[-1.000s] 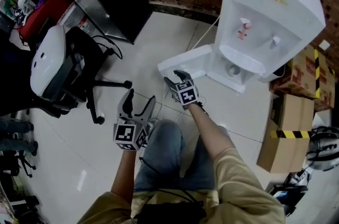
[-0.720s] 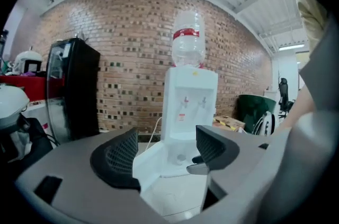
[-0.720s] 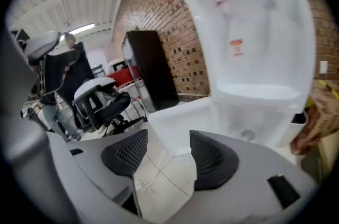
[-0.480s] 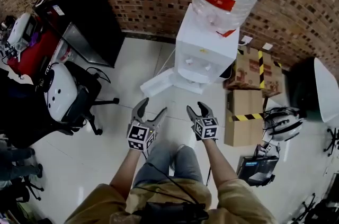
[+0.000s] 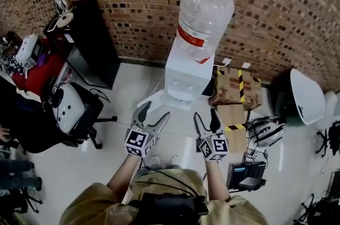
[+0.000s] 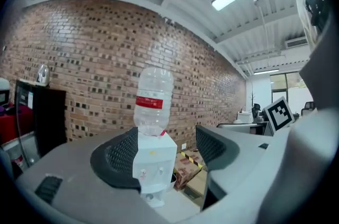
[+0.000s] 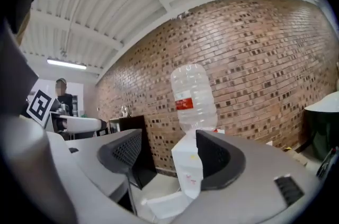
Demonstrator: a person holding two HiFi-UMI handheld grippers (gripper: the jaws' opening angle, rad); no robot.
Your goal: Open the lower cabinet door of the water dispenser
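Note:
The white water dispenser (image 5: 186, 79) stands against the brick wall with a clear bottle (image 5: 203, 14) on top. Its lower cabinet door (image 5: 153, 98) hangs open, swung out to the left above the floor. Both grippers are held up in front of it, well short of it, touching nothing. My left gripper (image 5: 154, 111) is open and empty. My right gripper (image 5: 205, 115) is open too; its jaws have just been opening, with nothing between them. Between the left gripper's (image 6: 164, 151) fingers I see the dispenser (image 6: 153, 167); past the right gripper's (image 7: 169, 157) fingers, the dispenser (image 7: 189, 167) and the door (image 7: 167, 203).
Cardboard boxes (image 5: 236, 88) with yellow-black tape stand right of the dispenser. A black cabinet (image 5: 87, 43) and an office chair (image 5: 71, 112) are on the left. A white chair (image 5: 305, 96) and loose gear (image 5: 265, 131) lie on the right. The person's legs are below.
Both grippers have risen from near the floor to chest height. The right gripper came away from the open door's edge and its jaws spread wider. The head view lifted to the whole dispenser.

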